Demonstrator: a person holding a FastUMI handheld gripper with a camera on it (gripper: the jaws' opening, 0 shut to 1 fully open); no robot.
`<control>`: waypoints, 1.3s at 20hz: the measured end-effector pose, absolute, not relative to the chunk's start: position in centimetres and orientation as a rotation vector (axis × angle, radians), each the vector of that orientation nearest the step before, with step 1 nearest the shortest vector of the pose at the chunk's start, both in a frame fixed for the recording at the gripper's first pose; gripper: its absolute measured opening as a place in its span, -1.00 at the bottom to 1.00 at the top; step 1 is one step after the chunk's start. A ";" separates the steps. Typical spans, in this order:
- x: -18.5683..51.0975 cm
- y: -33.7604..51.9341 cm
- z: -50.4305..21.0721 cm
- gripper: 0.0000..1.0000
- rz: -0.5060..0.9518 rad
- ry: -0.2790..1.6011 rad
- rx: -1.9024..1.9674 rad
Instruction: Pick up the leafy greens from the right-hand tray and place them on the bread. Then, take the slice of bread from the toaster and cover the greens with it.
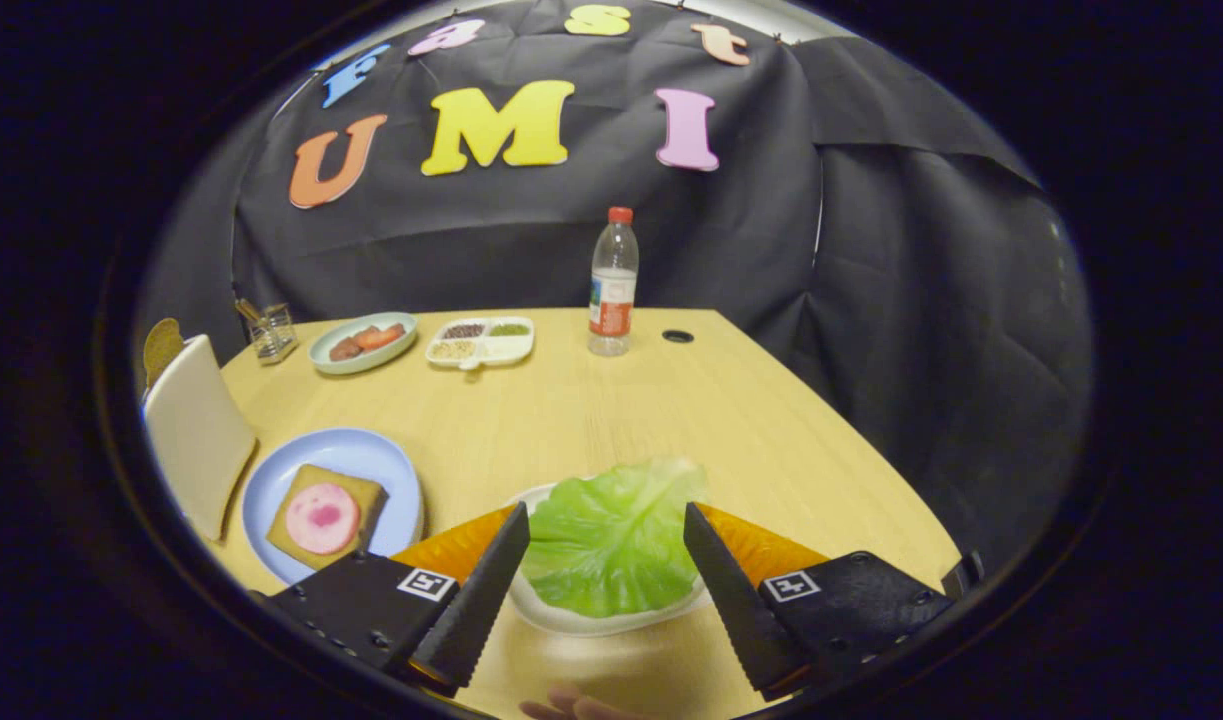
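Note:
A bright green lettuce leaf (613, 537) lies on a white tray (571, 618) right between my two fingers. My gripper (603, 528) is open, its dark serrated fingers (481, 590) flanking the leaf without pressing on it. To the left, a blue plate (391, 470) holds a slice of brown bread (367, 498) topped with a pink round of ham (322, 518). Further left stands a cream toaster (197, 432) with a bread slice (160, 347) poking out of its top.
At the back of the wooden table (671, 420) stand a water bottle (613, 284), a white divided dish (481, 341) of grains, a pale green plate (363, 342) of food and a small wire holder (271, 330). Fingertips of a hand (571, 707) show below the tray.

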State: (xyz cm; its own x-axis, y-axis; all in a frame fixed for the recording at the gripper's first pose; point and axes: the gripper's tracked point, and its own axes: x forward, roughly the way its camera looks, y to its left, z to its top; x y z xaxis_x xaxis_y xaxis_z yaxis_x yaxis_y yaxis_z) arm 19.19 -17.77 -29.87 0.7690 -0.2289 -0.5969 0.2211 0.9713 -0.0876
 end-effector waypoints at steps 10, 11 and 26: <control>20.0 -17.8 -34.4 0.87 -0.198 0.805 0.060; 19.9 -17.7 -34.5 0.86 -0.202 0.802 0.059; 20.7 -17.0 -32.8 -0.99 -0.188 0.800 0.091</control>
State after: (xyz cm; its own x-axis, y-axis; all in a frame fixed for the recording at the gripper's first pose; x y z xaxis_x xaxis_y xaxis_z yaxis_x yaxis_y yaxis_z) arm 20.75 -17.04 -32.81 0.6812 -0.1331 -0.7199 0.2021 0.9793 0.0102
